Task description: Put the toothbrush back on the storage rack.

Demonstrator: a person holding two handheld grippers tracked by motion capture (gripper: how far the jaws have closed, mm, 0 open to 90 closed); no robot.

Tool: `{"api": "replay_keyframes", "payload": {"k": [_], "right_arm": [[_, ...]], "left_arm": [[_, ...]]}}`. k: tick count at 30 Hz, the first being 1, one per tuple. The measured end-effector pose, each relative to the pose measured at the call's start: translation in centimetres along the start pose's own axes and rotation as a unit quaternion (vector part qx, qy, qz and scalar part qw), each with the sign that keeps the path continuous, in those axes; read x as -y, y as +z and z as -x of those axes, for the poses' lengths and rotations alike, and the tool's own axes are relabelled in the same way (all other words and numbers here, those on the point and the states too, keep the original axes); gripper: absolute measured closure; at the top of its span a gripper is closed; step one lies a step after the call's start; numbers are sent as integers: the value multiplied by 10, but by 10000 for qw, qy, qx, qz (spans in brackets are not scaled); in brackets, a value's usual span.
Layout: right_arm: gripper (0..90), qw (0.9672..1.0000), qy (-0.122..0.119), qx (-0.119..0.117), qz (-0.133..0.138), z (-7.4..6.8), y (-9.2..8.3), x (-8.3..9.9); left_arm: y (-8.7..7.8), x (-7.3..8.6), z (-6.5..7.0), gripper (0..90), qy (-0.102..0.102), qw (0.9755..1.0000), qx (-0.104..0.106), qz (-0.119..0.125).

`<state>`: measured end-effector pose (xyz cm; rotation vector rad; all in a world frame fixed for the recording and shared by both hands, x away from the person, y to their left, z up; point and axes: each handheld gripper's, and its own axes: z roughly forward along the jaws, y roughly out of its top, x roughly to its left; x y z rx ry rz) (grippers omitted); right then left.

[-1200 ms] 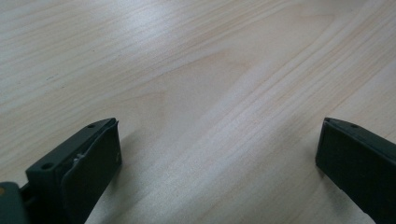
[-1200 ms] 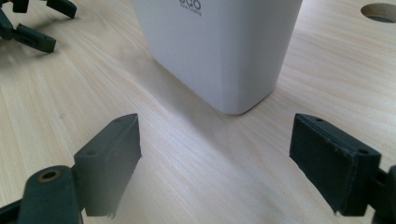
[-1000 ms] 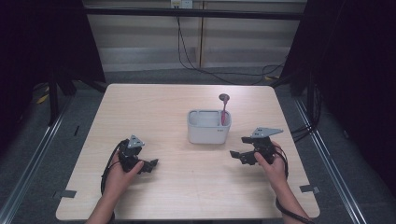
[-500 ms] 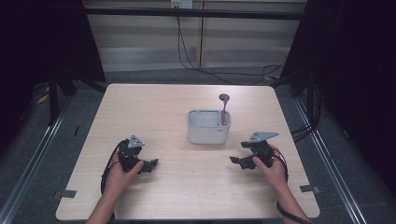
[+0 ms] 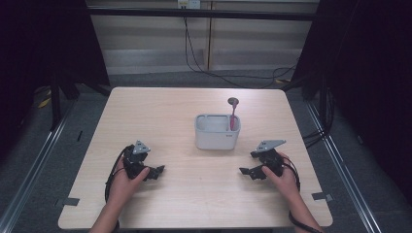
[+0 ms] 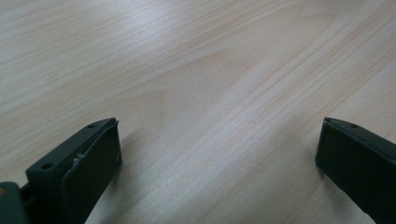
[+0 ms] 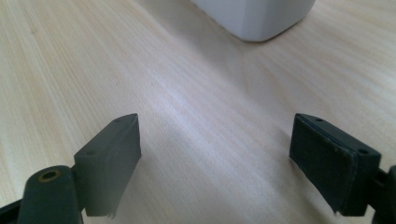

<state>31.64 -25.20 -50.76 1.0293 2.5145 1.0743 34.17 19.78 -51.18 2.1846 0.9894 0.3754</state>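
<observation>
**A:** status on the grippers?

**B:** I have both low over the table point(image 5: 160, 111), near the front edge. Left gripper point(image 5: 156, 172) sits at the front left, held in the person's left hand point(image 5: 121, 182). Its jaws are spread wide, nothing between them. In the left gripper view I see bare pale wood grain between the two black pads point(image 6: 95, 158).

**A:** right one?

**B:** Right gripper point(image 5: 247, 171) is at the front right in the right hand point(image 5: 284, 177), grey three-cornered plate on top. Jaws released too, wide gap, gripping nothing. It points left, toward the table's middle.

**A:** where's the container?

**B:** White bin point(image 5: 216, 132) stands upright near the table centre, a little right of middle, beyond both grippers. It looks split into compartments, but I cannot tell how many from here. A pink utensil point(image 5: 233, 114) stands in its right end, leaning slightly, dark round head sticking up above the rim. I cannot tell if it's a spoon or a brush.

**A:** any contact?

**B:** No. Right gripper is near the bin but apart from it. The right gripper view catches the bin's rounded lower corner point(image 7: 257, 18) at the top, with open table between it and the jaws. Left gripper is well apart from the bin.
</observation>
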Motion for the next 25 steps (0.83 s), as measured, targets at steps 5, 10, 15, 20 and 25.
{"api": "replay_keyframes", "payload": {"k": [5,10,15,20,25], "right_arm": [[152,9999,-107,26,-30,-3,1,0],[142,9997,-233,99,0,-5,2,2],[135,9996,-213,92,157,-5,2,6],[135,9996,-214,89,149,-5,2,6],[132,9996,-217,86,149,-5,2,6]], "left_arm": [[0,0,0,0,3,10000,1,-2],[0,0,0,0,1,10000,-3,2],[0,0,0,0,-3,10000,-1,1],[0,0,0,0,-1,10000,1,0],[0,0,0,0,-2,10000,0,0]]}}
